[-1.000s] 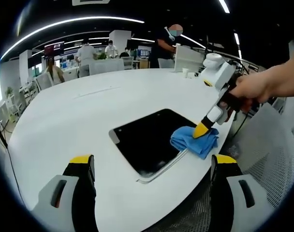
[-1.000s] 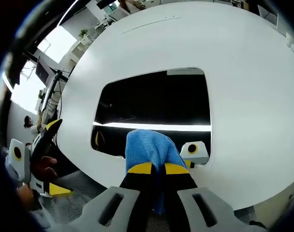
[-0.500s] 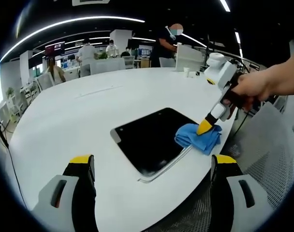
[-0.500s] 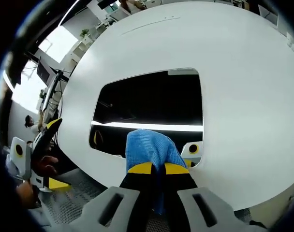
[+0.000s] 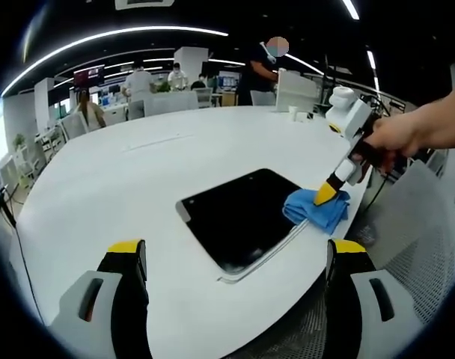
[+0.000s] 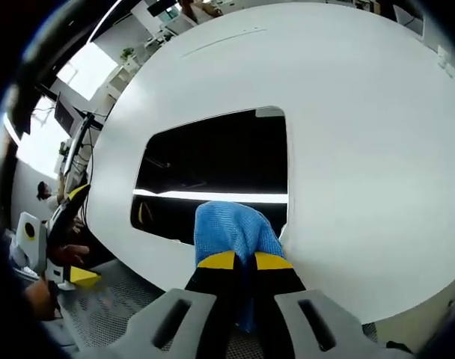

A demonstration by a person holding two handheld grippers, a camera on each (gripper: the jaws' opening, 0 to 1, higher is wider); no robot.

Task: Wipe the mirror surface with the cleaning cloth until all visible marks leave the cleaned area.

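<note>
Right gripper view: jaws clamped on blue cloth (image 6: 233,228) over dark mirror (image 6: 212,161); left jaws wide apart, empty.

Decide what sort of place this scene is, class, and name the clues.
Probably an open-plan office: a large white table, people seated at desks behind it, and long ceiling strip lights.

Ahead of your left gripper, a broad white oval desk (image 5: 138,172). Beyond its far edge, several people stand or sit among white chairs (image 5: 164,101). A small white cup (image 5: 290,112) stands near that edge. A grey mesh chair (image 5: 414,224) sits right of the gripper.
</note>
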